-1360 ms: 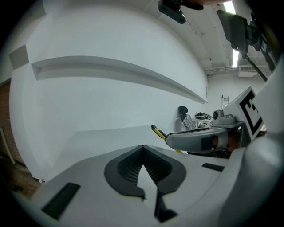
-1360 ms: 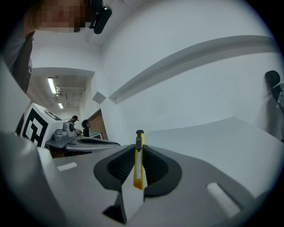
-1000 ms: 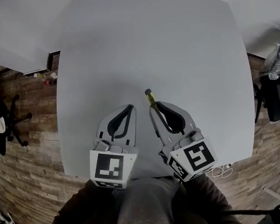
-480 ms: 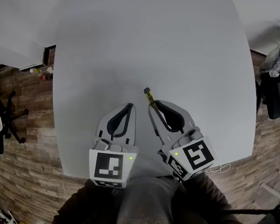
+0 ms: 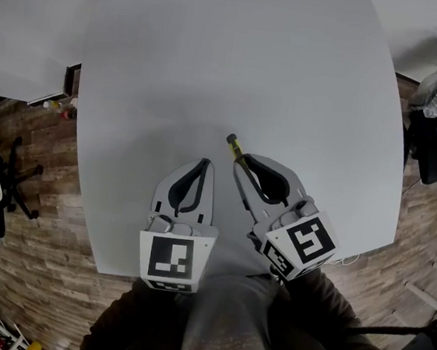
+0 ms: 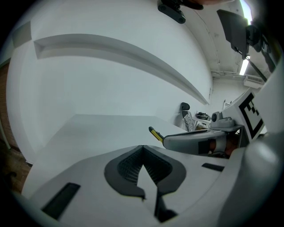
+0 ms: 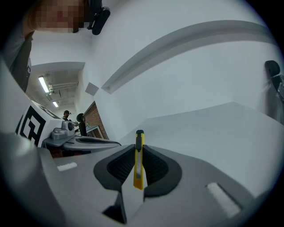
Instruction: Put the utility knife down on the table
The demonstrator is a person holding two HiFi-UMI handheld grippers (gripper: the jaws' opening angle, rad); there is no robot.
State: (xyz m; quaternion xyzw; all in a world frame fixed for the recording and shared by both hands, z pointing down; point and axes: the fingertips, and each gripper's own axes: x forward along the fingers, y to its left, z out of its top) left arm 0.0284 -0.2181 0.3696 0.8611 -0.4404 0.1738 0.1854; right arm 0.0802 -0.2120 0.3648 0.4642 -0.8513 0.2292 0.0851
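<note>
R gripper [image 5: 243, 165] fingers [image 7: 157, 167] pinch the knife [image 7: 139, 159], tip fwd, low over desk [image 5: 240, 55], prob. to lay it flat. L gripper [image 5: 203, 167], left of knife, is closed on nothing, just waiting.

The right gripper [image 7: 138, 155] has its jaws clamped on the knife [image 7: 139, 165]. The knife's yellow body stands on edge between the dark pads [image 7: 116, 170], and its dark tip pokes out past them. The white table [image 7: 213, 128] spreads ahead and to the right, while the left gripper [image 7: 108, 142] reaches in just beside at the left, with its marker cube [image 7: 27, 125] at the picture's edge below ceiling lights [image 7: 43, 83].
</note>
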